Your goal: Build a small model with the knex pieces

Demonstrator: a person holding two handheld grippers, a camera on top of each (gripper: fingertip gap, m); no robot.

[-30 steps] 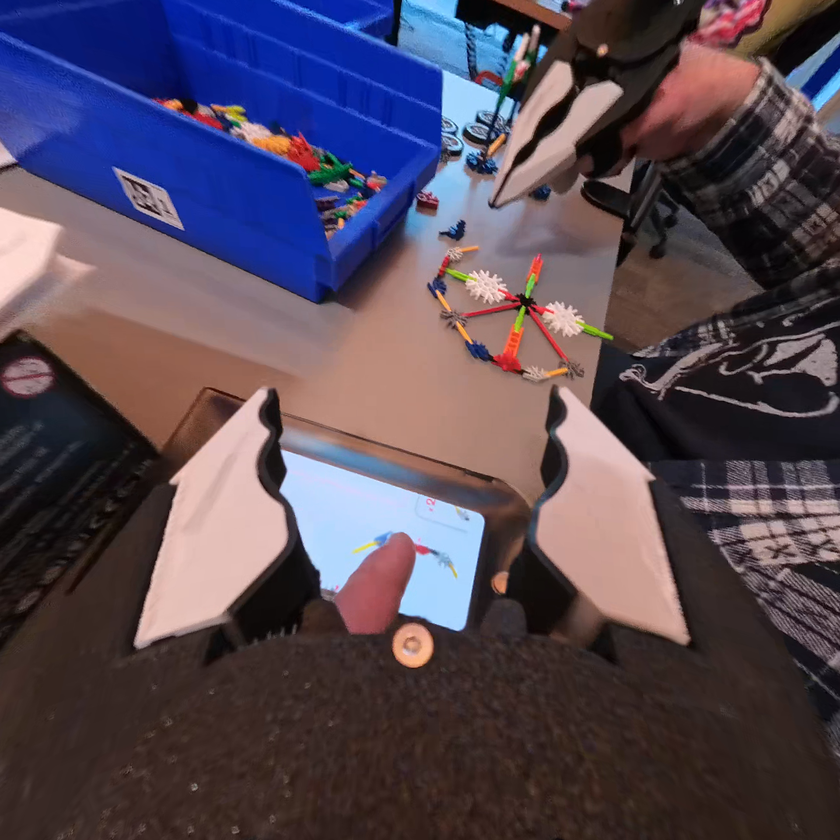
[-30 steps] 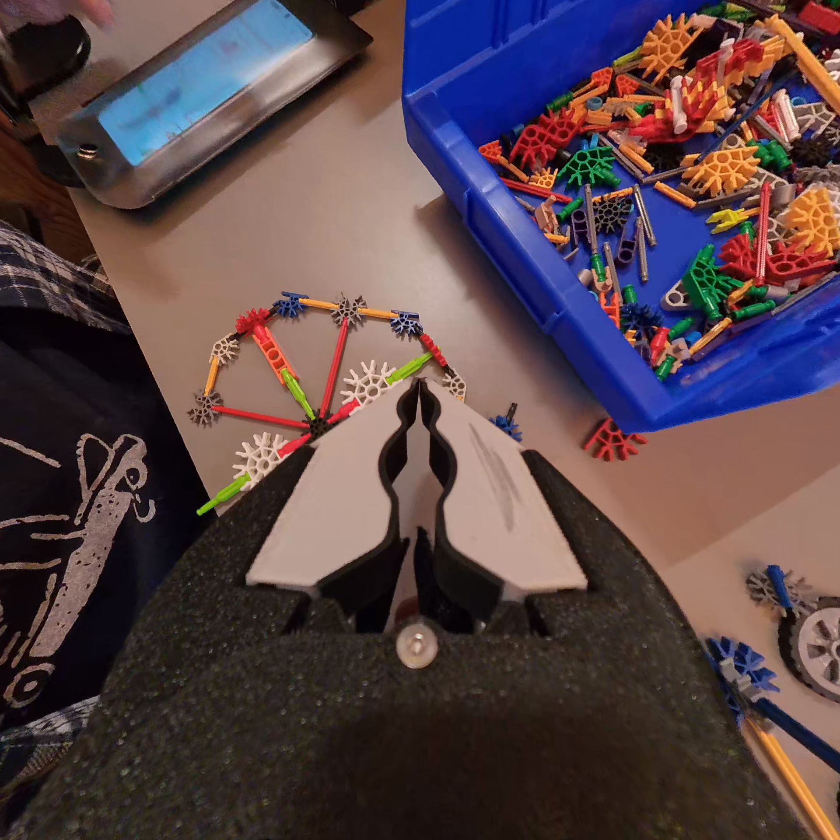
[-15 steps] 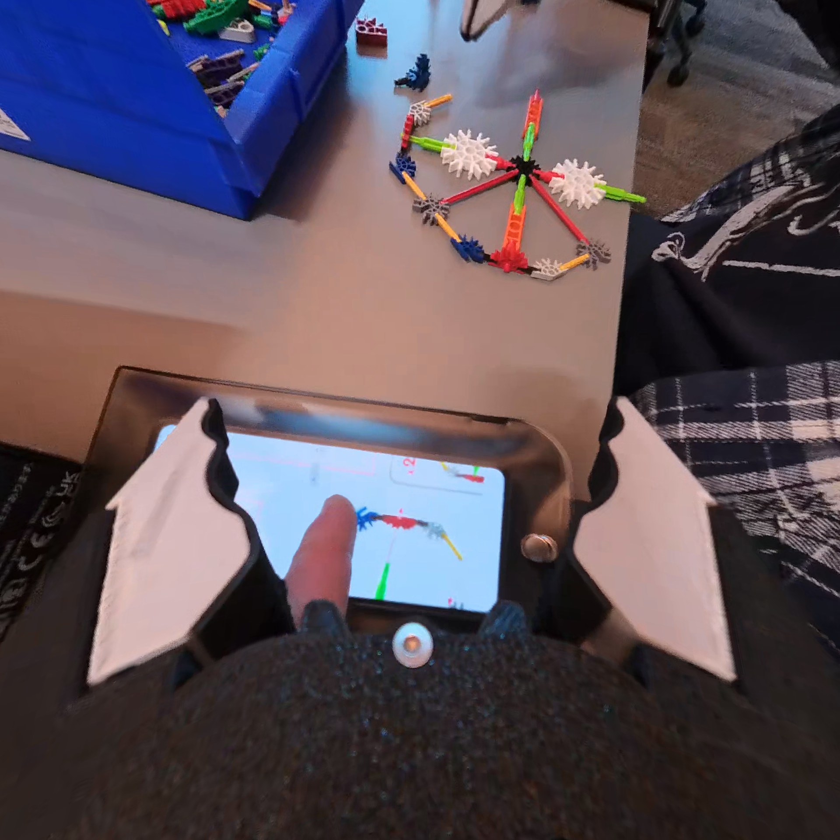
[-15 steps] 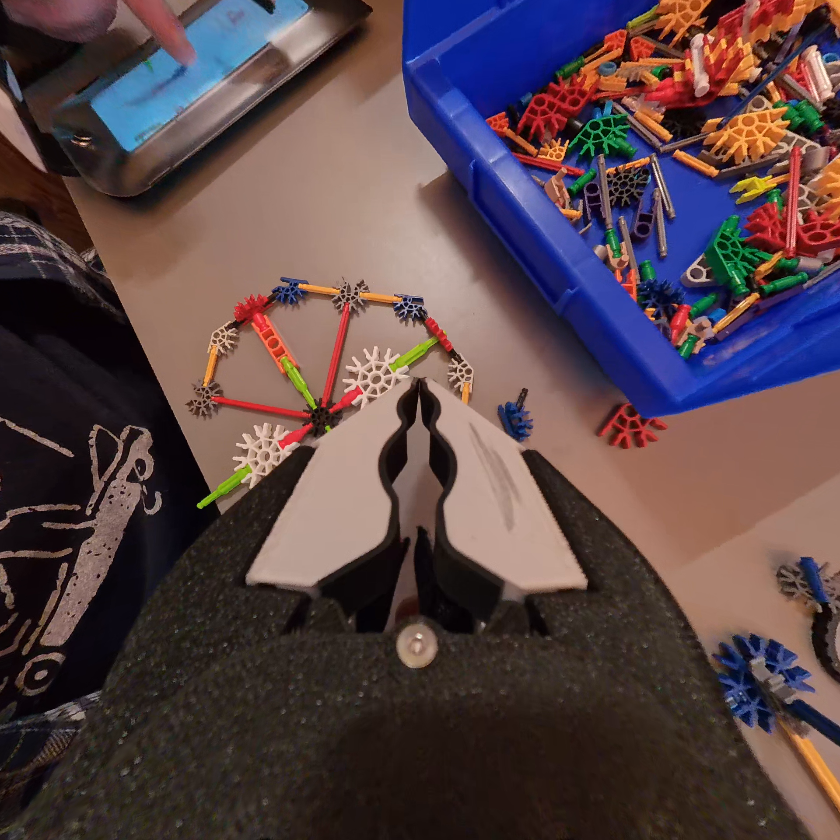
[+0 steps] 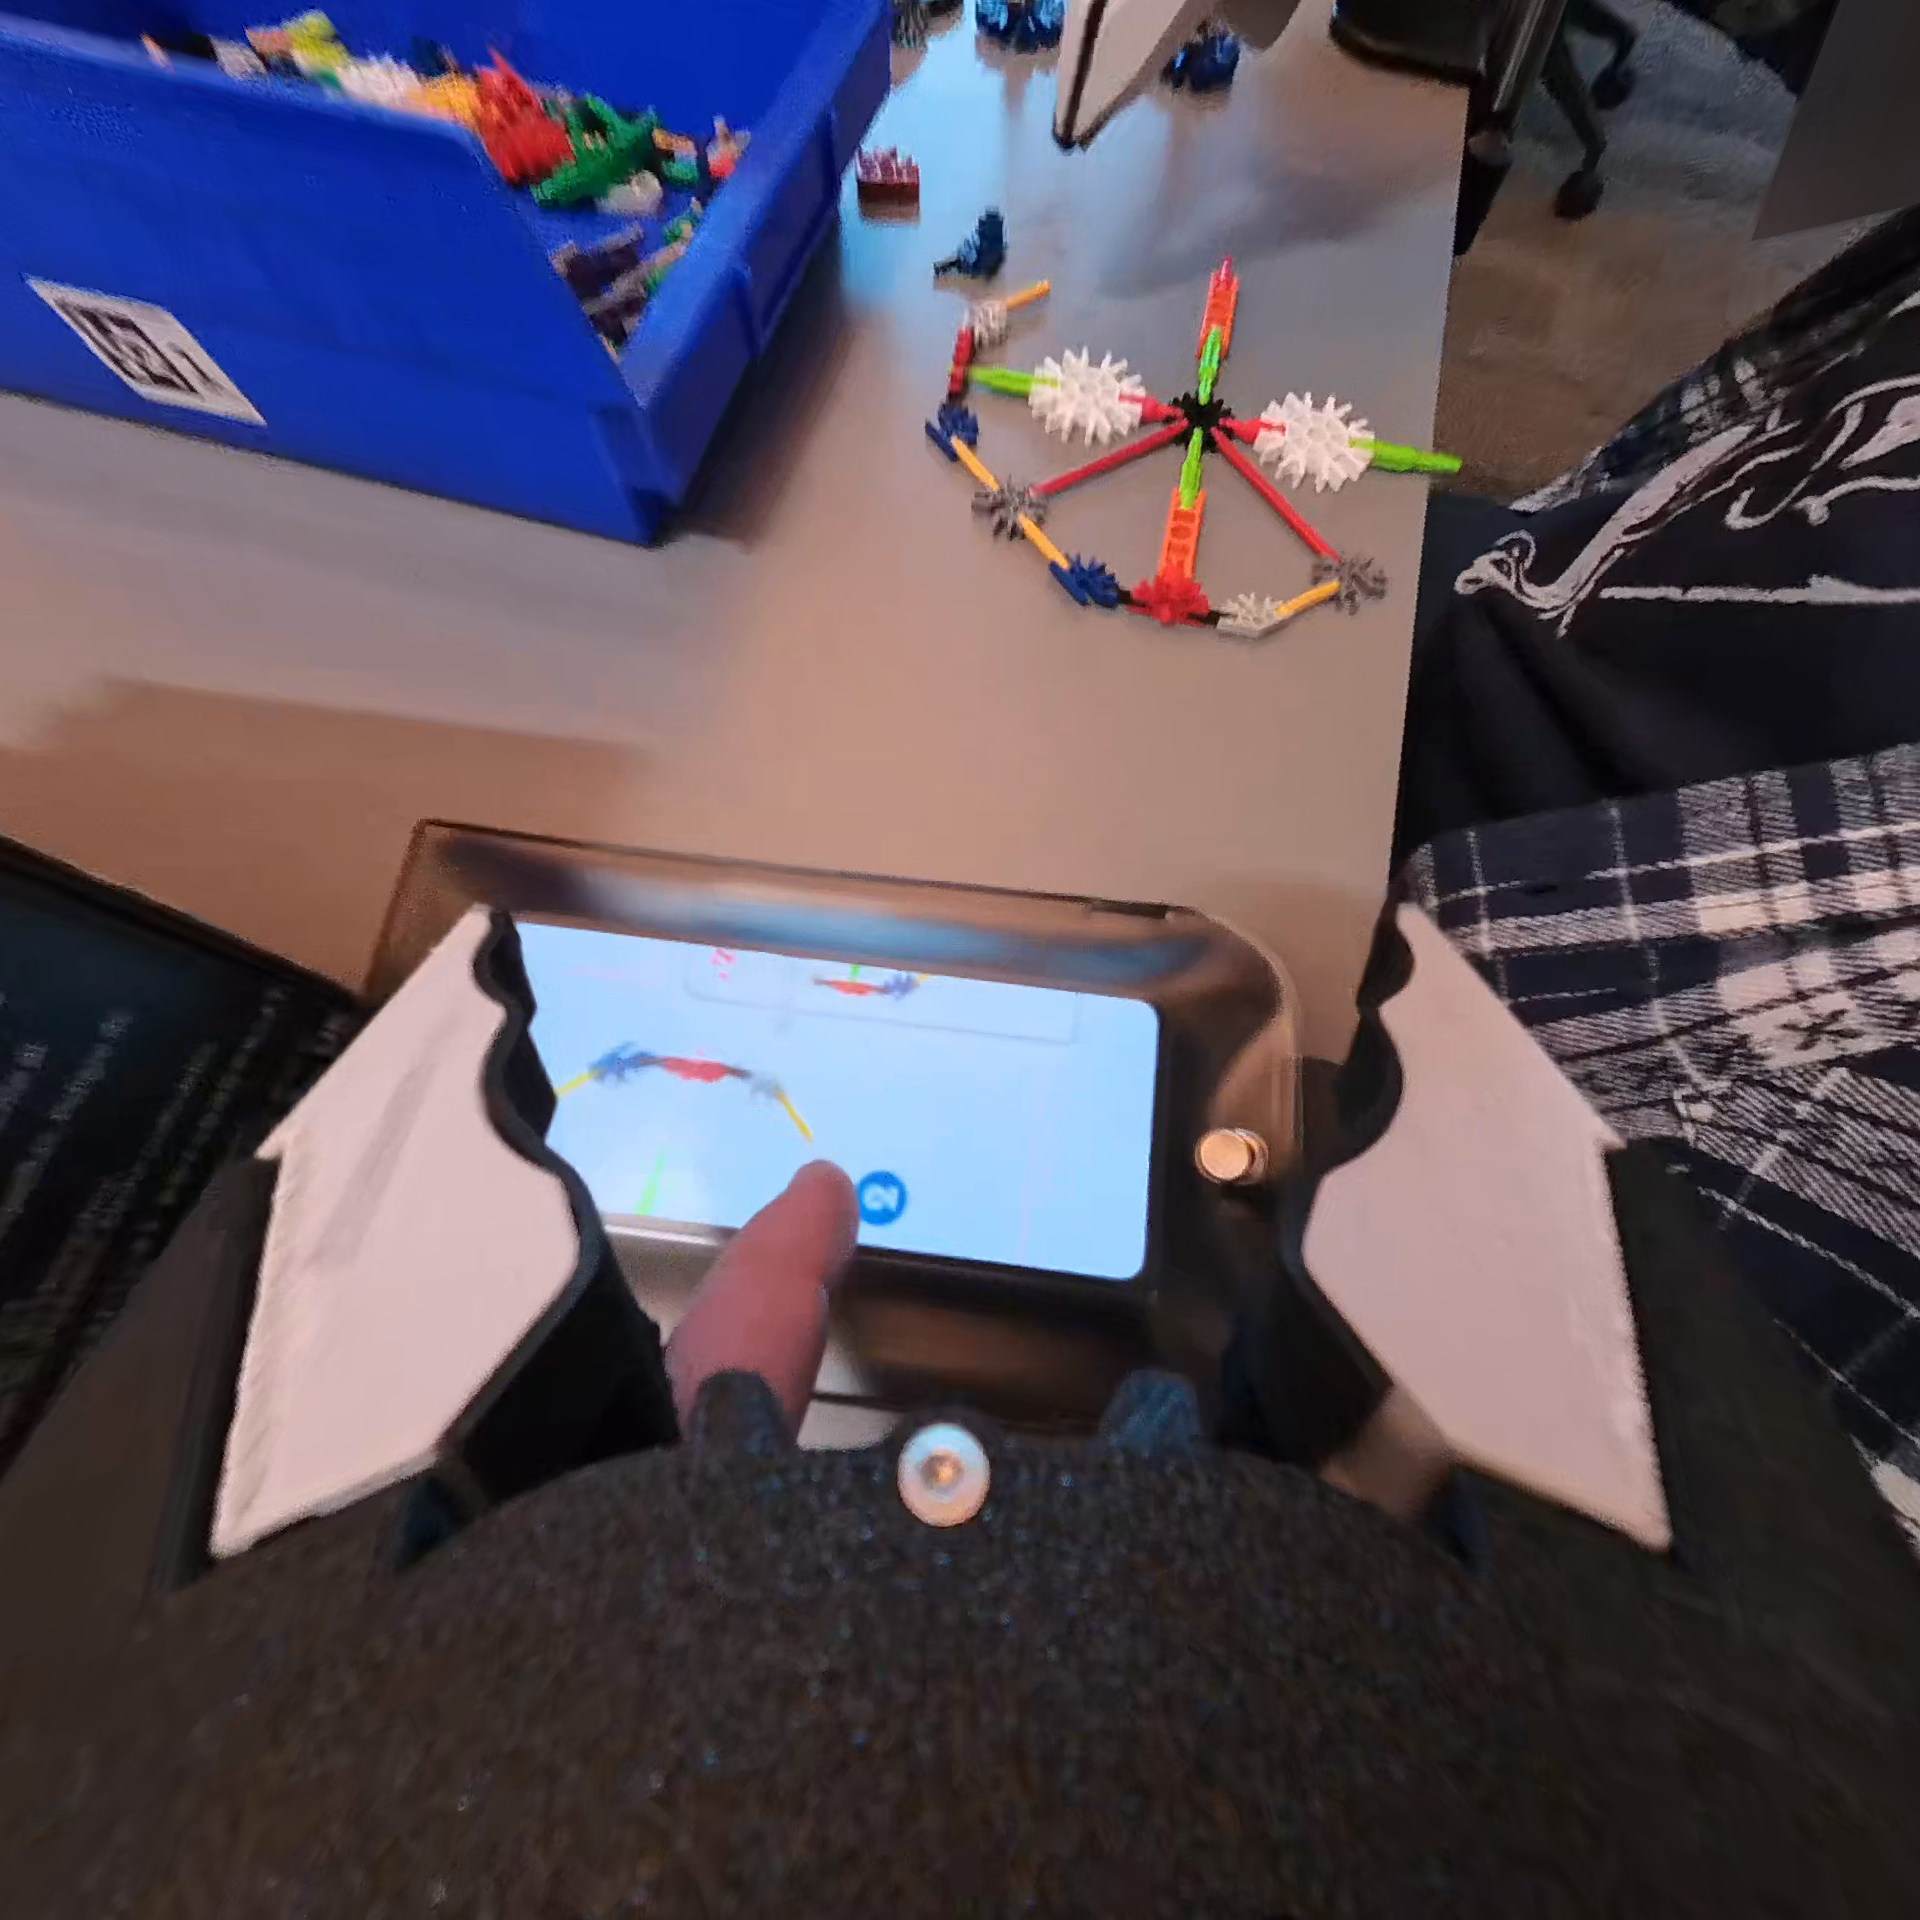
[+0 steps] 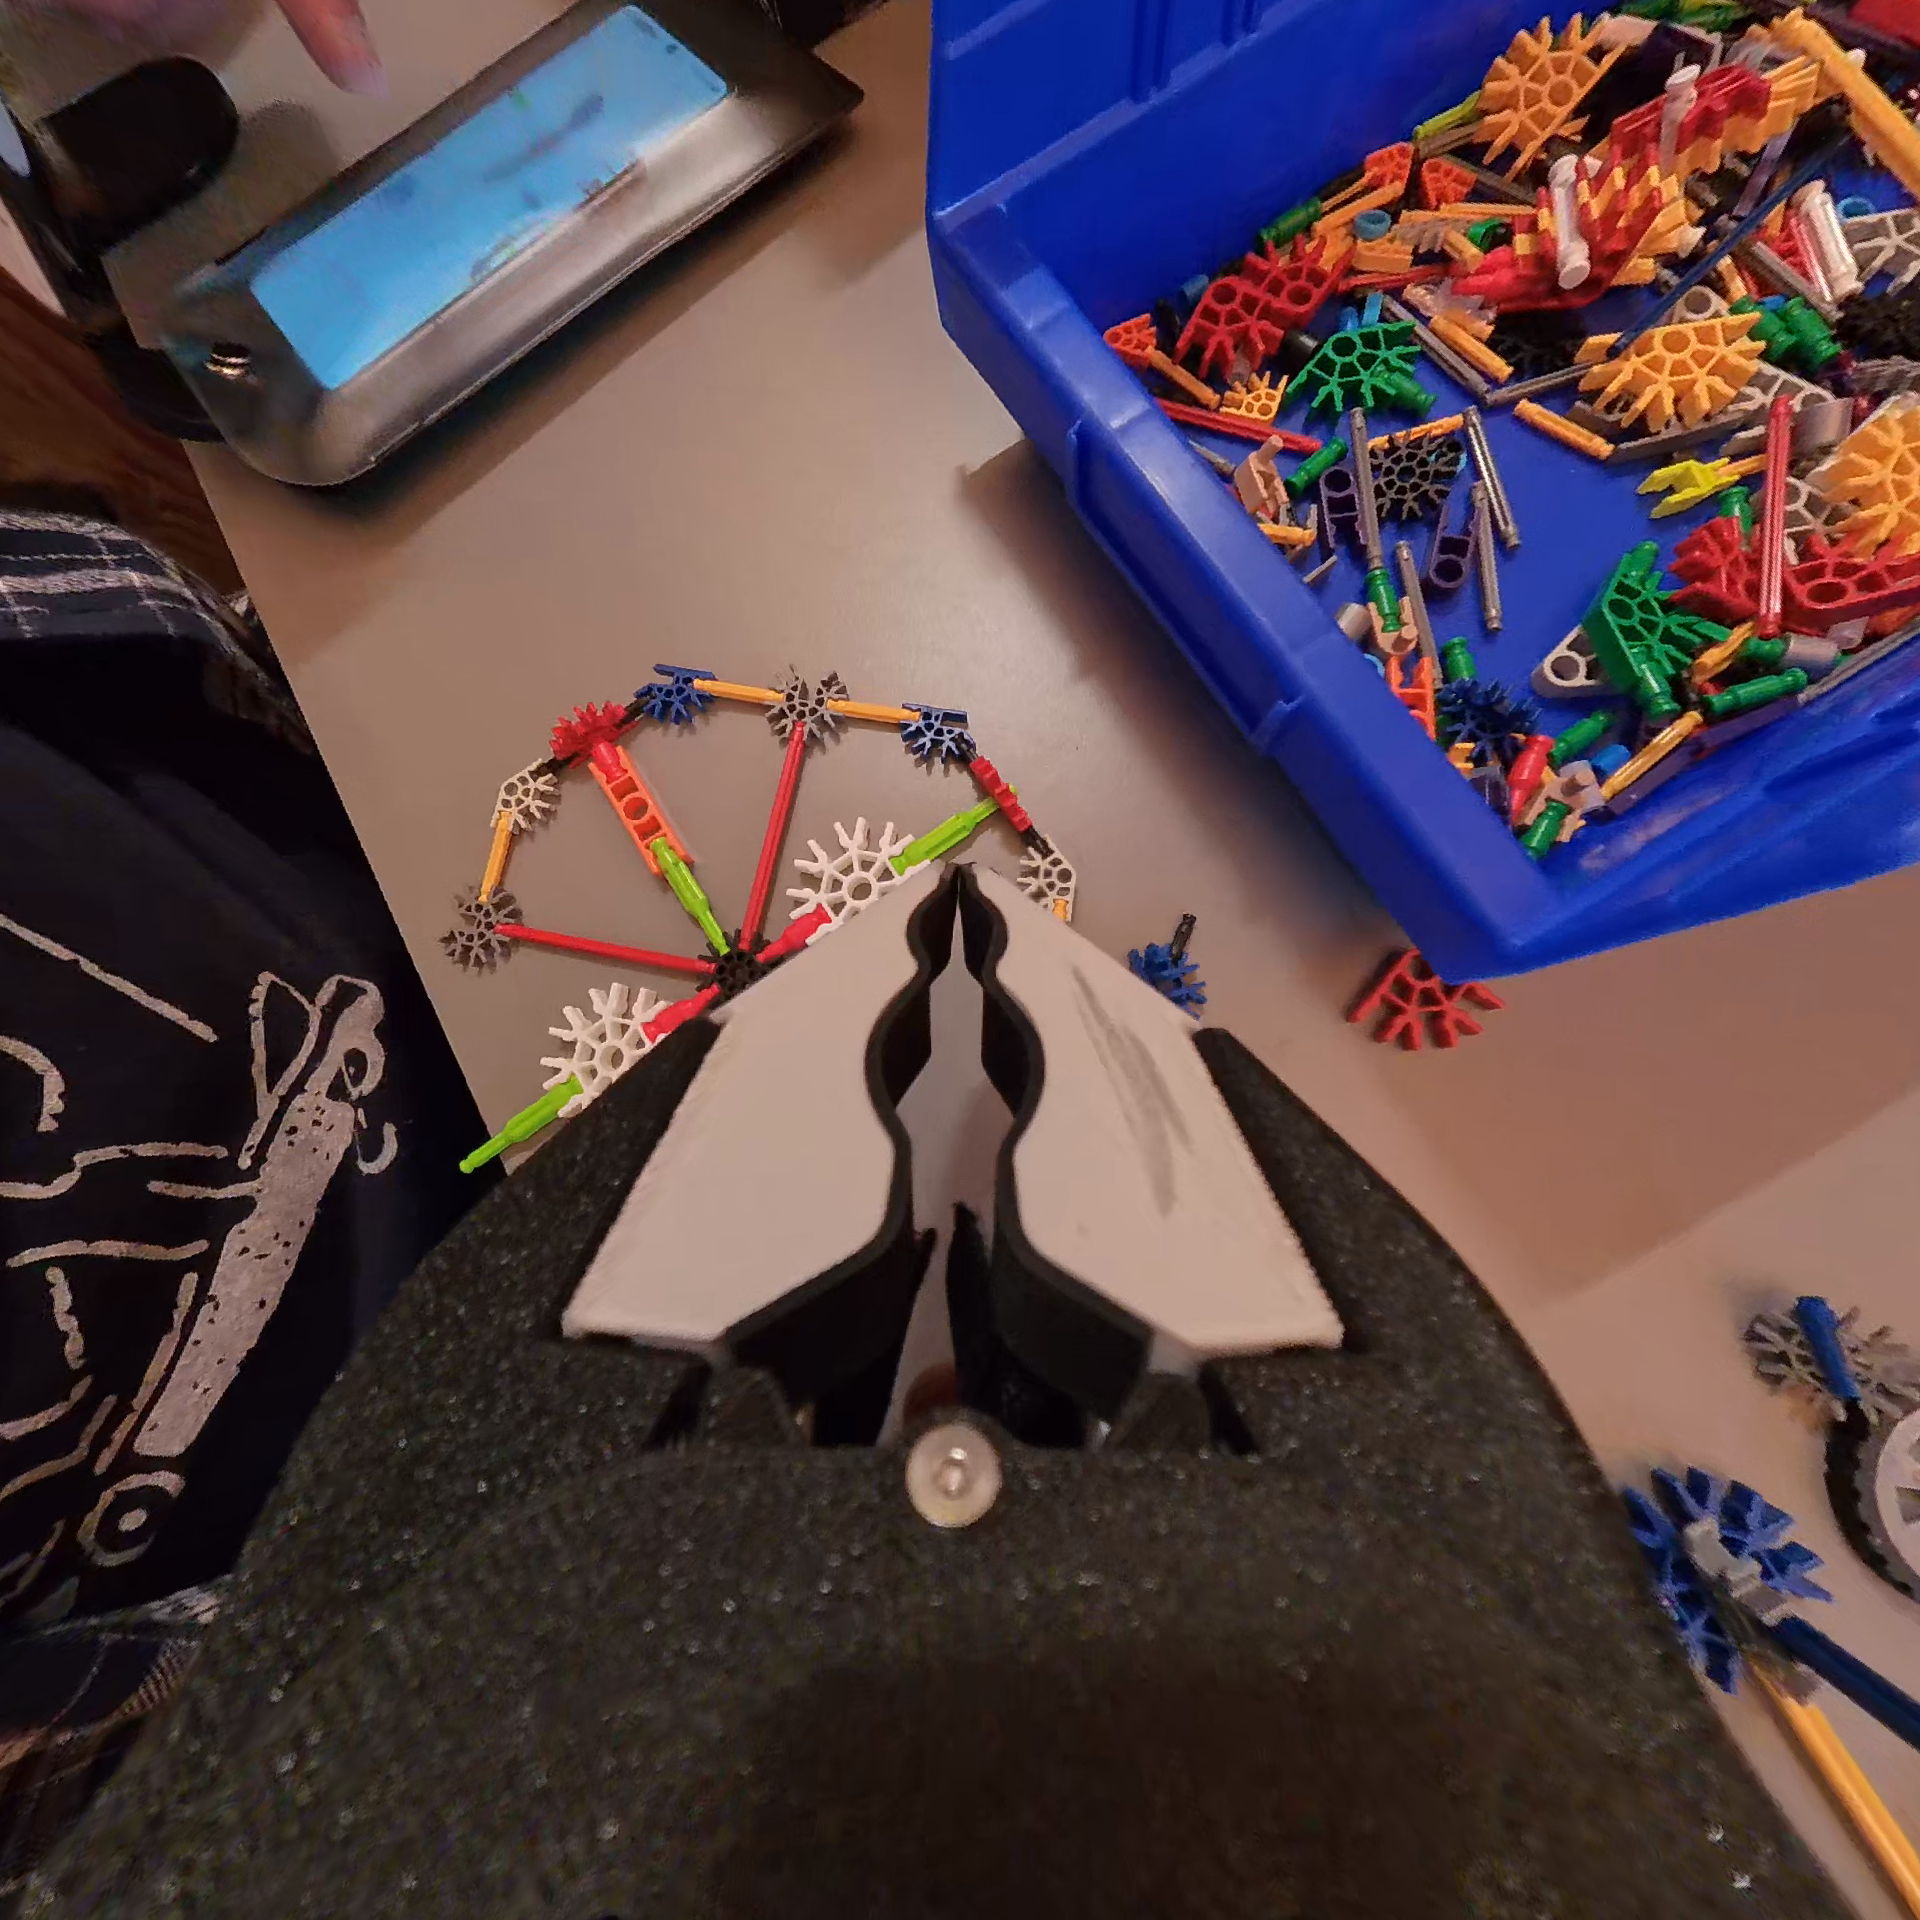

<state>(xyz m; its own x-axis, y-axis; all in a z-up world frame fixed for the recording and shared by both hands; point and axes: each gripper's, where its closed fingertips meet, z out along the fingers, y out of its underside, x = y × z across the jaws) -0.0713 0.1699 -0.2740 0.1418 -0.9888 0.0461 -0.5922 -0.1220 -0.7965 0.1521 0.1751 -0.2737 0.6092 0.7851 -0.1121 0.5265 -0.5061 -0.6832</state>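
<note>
My left gripper (image 5: 940, 920) is open and empty, its fingers either side of a dark-framed device with a lit pale-blue screen (image 5: 883, 1091). A bare finger (image 5: 769, 1288) touches the screen's lower edge. A flat half-wheel of coloured rods and connectors (image 5: 1184, 457) lies on the grey table beyond. My right gripper (image 6: 956, 878) is shut and empty, hovering just above that half-wheel (image 6: 769, 810), near a white connector. The right gripper's tips show at the top of the left wrist view (image 5: 1101, 73). The device also shows in the right wrist view (image 6: 488, 218).
A blue bin (image 6: 1195, 499) full of loose rods and connectors stands at the right. A red connector (image 6: 1418, 1003) and a blue one (image 6: 1169, 971) lie beside it. A wheel piece (image 6: 1870, 1455) lies at lower right. A person's dark shirt (image 5: 1662, 623) borders the table edge. About 25 centimeters separates my left fingertips from my right. It is some 11 centimeters from my right tips to the red connector (image 6: 1418, 1003). It is also in sight in the left wrist view (image 5: 883, 164).
The finger slid from the left-middle of the screen to its lower edge, and the picture on the screen changed. The right gripper stayed shut over the half-wheel, drifting slightly.
</note>
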